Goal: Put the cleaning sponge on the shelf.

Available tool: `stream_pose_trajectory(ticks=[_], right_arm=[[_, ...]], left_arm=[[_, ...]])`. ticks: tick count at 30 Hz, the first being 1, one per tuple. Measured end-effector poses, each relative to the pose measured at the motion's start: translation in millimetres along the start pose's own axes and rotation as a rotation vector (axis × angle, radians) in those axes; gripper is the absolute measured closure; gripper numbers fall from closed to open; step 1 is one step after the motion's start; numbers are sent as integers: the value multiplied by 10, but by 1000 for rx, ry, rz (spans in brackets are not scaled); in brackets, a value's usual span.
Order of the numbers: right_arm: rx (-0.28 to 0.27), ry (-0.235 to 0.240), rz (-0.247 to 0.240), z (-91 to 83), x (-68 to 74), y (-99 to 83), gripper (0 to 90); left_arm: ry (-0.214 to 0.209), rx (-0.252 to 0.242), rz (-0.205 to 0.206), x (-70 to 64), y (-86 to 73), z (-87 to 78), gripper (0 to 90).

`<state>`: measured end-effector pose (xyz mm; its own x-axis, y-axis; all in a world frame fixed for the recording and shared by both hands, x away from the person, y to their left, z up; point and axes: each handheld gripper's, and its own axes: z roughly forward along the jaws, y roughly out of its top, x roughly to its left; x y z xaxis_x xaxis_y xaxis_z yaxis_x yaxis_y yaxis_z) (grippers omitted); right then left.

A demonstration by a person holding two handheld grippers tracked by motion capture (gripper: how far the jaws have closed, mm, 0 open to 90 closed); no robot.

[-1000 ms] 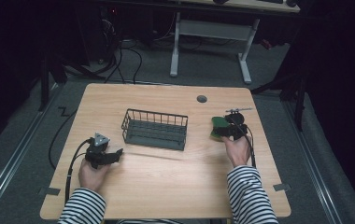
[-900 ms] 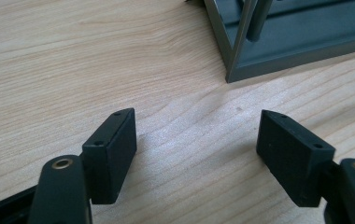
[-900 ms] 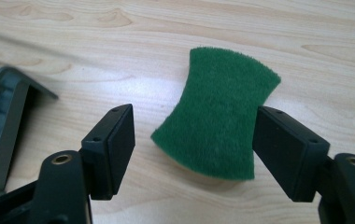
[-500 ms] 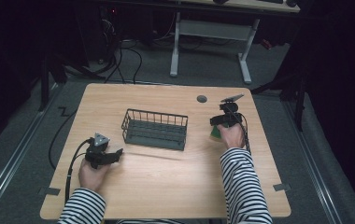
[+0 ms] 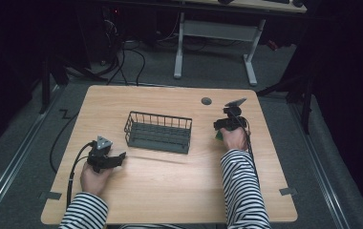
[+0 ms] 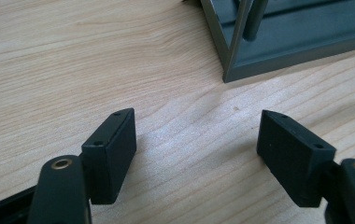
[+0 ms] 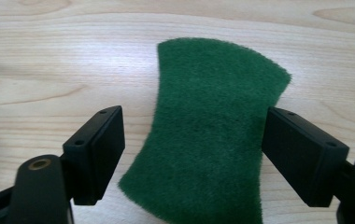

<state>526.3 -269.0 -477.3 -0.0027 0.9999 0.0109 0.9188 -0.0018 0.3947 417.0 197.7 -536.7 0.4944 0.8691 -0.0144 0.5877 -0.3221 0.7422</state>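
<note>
Two hand-held grippers, one wire basket, one green scouring pad on the tabletop.
The right hand-held gripper (image 7: 192, 140) straddles the green scouring pad (image 7: 208, 135), jaws spread; the left hand-held gripper (image 6: 196, 140) gapes near the wire basket (image 5: 158, 131) on the tabletop (image 5: 170, 176).

wire basket (image 5: 158, 132) sits mid-table, blocks straight path between hands; bare wood (image 5: 170, 186) in front wide open, tbh

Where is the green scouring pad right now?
The green scouring pad lies flat on the table, right of the wire basket. In the right gripper view it sits between the open right tongs.
</note>
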Motion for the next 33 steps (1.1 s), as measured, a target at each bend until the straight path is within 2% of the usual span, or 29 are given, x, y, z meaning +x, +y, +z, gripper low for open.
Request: stream_pose_trajectory(ticks=[1, 3, 5, 11, 14, 21, 25, 33], right_arm=[[8, -18, -2, 12, 1, 4, 201], [9, -23, 8, 43, -2, 0, 201], [33, -34, 0, 100, 16, -6, 196], [47, -32, 23, 160, 9, -14, 218], [33, -29, 15, 155, 11, -21, 244], [22, -42, -35, 107, 48, -42, 268], [6, -22, -71, 10, 79, -62, 275], [-38, 42, -85, -150, 46, -140, 282]], left_arm=[[0, -1, 1, -1, 0, 1, 289], [-2, -1, 3, -3, 1, 2, 289], [-2, -1, 5, -3, 1, 2, 289], [-3, -1, 6, -4, 0, 2, 289], [-3, -1, 6, -4, 1, 2, 288], [-2, -1, 4, -4, 1, 3, 290], [-2, -2, 4, -5, 2, 3, 289], [-1, -1, 5, -4, 3, 4, 289]])
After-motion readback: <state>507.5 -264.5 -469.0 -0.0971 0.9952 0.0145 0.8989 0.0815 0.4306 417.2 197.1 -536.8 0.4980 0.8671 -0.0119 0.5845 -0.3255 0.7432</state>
